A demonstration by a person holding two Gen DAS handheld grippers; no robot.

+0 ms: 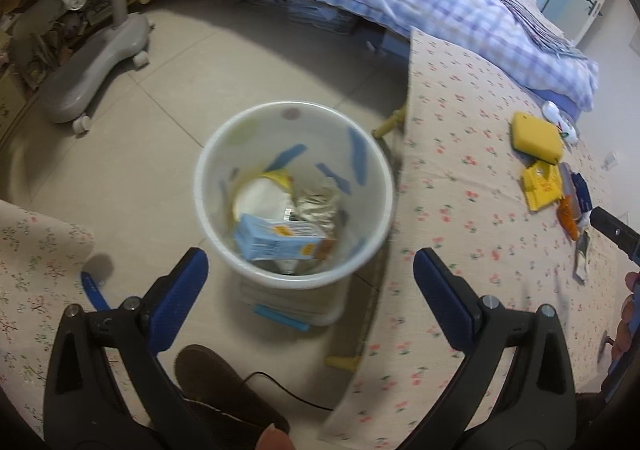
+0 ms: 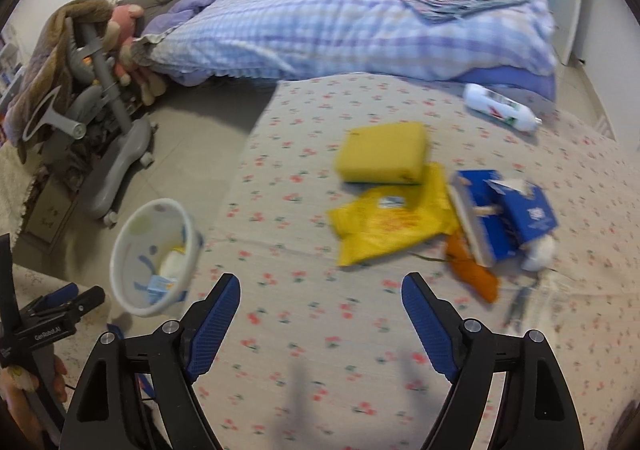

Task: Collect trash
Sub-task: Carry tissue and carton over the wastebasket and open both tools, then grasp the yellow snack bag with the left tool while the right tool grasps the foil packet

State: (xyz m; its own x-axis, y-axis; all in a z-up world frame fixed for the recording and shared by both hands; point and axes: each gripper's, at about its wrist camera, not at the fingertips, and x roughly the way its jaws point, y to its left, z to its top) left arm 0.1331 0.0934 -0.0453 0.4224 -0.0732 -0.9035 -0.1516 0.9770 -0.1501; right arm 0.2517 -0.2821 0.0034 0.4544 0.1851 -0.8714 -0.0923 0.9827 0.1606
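The left gripper (image 1: 310, 274) hangs over the round white plastic bin (image 1: 294, 111), its 2 ribbed blue pads spread wide around nothing. Inside lie a pale blue carton (image 1: 280, 242), crinkled foil (image 1: 318, 205) and a white lid. The right gripper (image 2: 320, 302), fingers apart and empty, faces the floral tablecloth (image 2: 300, 330); farther right sit a yellow wrapper (image 2: 392, 221), rectangular yellow sponge (image 2: 380, 155), blue box (image 2: 504, 213) and white bottle (image 2: 500, 105).

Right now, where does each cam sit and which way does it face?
Left wrist: on the left tongs, tilted down over the trash bin beside the table; open blue pads, a shoe and fingertips show.
Right wrist: on the right tongs, aimed down across the table at the yellow wrapper; a hand shows.
Shared: bin, table, wrapper, bed.
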